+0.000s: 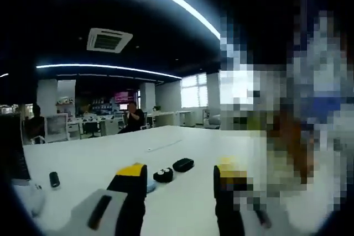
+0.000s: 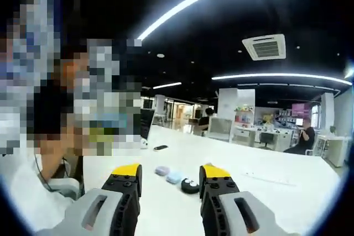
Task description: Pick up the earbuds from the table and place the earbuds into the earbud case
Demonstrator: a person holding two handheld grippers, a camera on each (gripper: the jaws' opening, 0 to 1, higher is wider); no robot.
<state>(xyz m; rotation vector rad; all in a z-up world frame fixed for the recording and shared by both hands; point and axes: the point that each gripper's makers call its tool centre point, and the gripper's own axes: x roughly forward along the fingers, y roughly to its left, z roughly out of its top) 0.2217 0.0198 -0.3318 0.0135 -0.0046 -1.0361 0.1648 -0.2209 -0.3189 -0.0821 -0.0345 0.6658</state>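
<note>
left gripper [image 1: 180, 175]: jaws spread wide, nothing between them, held above the white table [image 1: 110, 156], aimed over the small items, probably a waiting pose before reaching

right gripper [image 2: 168, 175]: jaws likewise parted and bare, raised over the same table from the other side; the items sit in the gap between its yellow tips, which suits lining up an approach

black earbud case [image 1: 163, 175] [image 2: 190, 185]: small dark rounded body with two pale dots on the open face, lying flat on the table just ahead of both grippers; likely the open case, though too small to be sure

black lid or second case [image 1: 183, 164]: dark oval piece just beside the first, apart from it by a sliver; whether a lid or a separate case cannot be told

pale blue pieces [image 2: 174, 177]: two small light shapes on the table, one bluish, one more lilac [image 2: 162, 171], next to the black case; a blue edge also peeks past the left jaw [image 1: 150, 186]; possibly the earbuds or their covers, too blurred to settle

task stage: judged not yet begun, nothing pinched, everything resting on the table

next move: likely lowering one gripper onto a small piece; risk of it slipping, being small and smooth

background: office desks, a seated person [image 1: 133, 117], ceiling lights
</note>
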